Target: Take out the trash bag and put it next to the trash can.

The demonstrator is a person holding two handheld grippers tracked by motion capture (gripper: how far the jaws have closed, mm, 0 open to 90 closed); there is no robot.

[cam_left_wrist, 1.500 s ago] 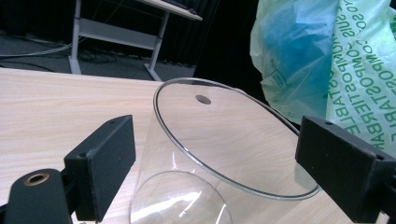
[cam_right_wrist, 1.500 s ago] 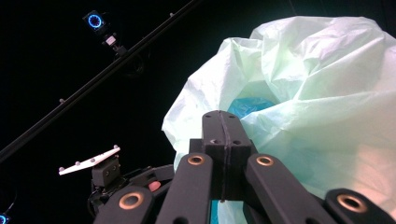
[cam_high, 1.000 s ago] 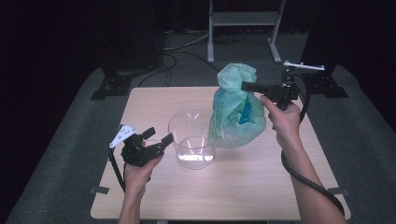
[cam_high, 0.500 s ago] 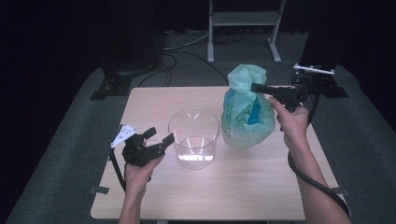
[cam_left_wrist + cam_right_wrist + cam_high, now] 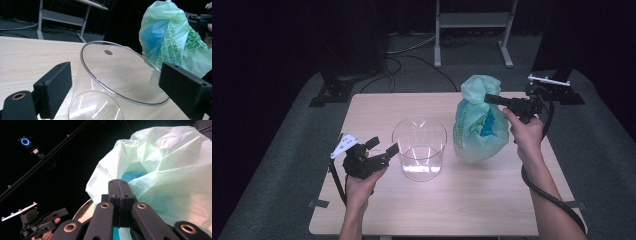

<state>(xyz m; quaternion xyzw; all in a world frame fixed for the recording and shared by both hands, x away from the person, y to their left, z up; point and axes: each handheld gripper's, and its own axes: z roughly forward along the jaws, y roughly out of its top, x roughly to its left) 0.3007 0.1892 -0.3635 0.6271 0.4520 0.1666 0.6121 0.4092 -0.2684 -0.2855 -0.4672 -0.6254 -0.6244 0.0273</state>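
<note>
**Bag pinched at its top, glass cylinder waiting between my open left jaws**

My right gripper (image 5: 490,98) has its jaws pressed together on the upper folds of the green plastic bag (image 5: 477,125); in the right gripper view the two black jaws meet flat with the thin film caught between them. The bag is pale green and printed, and something blue shows through its wall and down its open mouth; what the blue thing is I cannot tell. Its rounded bottom is at the tabletop, just right of the clear glass cylinder (image 5: 419,147), but I cannot tell whether it touches the wood.

The cylinder stands upright near the middle of the table (image 5: 462,210), mouth up, with nothing visible inside it. My left gripper (image 5: 382,150) has its jaws apart, holding nothing, just beside the cylinder's left wall. In the left gripper view the rim arcs between the two pads without touching either.

There is a narrow gap between cylinder and bag. The near half of the table is bare wood, and so is the far left corner. The bag sits close to the right edge.

The surface is light wood grain. Around it lie grey floor, black cables, a metal stand (image 5: 472,30) behind, and darkness beyond.
</note>
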